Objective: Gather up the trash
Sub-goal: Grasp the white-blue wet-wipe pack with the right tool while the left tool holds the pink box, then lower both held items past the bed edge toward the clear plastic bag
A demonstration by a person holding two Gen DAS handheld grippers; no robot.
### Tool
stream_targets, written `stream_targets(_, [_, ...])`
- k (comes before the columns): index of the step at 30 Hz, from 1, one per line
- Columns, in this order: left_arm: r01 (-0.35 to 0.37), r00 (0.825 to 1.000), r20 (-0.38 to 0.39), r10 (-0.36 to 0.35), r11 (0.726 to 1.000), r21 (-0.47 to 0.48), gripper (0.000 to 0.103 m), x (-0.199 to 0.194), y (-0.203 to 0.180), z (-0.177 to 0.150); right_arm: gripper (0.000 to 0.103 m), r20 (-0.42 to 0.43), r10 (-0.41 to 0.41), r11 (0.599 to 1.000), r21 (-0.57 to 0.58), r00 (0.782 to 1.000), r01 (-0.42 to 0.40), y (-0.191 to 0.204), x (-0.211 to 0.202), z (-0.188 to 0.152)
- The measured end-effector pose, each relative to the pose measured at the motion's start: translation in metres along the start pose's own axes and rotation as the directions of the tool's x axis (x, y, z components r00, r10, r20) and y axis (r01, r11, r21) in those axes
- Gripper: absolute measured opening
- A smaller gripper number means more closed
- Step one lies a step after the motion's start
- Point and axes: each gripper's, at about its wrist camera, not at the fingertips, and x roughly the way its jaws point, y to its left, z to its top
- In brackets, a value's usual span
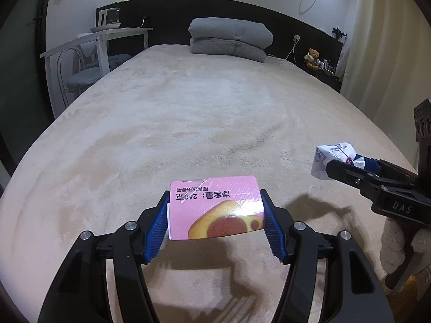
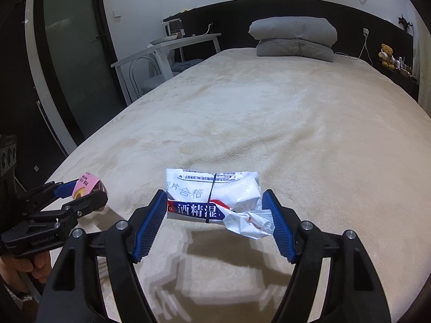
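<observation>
Left wrist view: left gripper point(image 1: 215, 215) squeezing a pink snack pack point(image 1: 215, 207), lifted over the beige bed point(image 1: 188, 113).

Right wrist view: right gripper point(image 2: 215, 223) clamped on a crumpled white wipes packet point(image 2: 212, 196), above the bed too.

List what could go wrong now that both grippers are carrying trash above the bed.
1. The white wipes wrapper is crumpled and soft; the right gripper may lose it, since its torn end hangs loose.
2. The pink snack package is pinched only at its edges by the left gripper and bows, so it could pop out onto the bed cover.
</observation>
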Motion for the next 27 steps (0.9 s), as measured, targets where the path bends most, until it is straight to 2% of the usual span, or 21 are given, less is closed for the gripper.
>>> stream_targets(14, [0.072, 0.993, 0.086, -0.075, 0.997, 0.035, 0.062, -0.049, -0.038, -0.017, 0.072, 0.041, -0.035, 0.999, -0.019, 0.999, 0.036, -0.001, -0.087, -0.055])
stream_targets(21, [0.108, 0.990, 0.086, -0.108, 0.994, 0.003, 0.062, -0.066, -0.049, -0.040, 0.072, 0.057, -0.041, 0.999, 0.002, 0.998, 0.041, -0.001, -0.121, -0.079])
stream_targets(27, [0.124, 0.988, 0.089, -0.124, 0.992, 0.011, 0.062, -0.082, -0.064, -0.063, 0.072, 0.075, -0.046, 0.999, 0.007, 0.996, 0.046, 0.005, -0.146, -0.097])
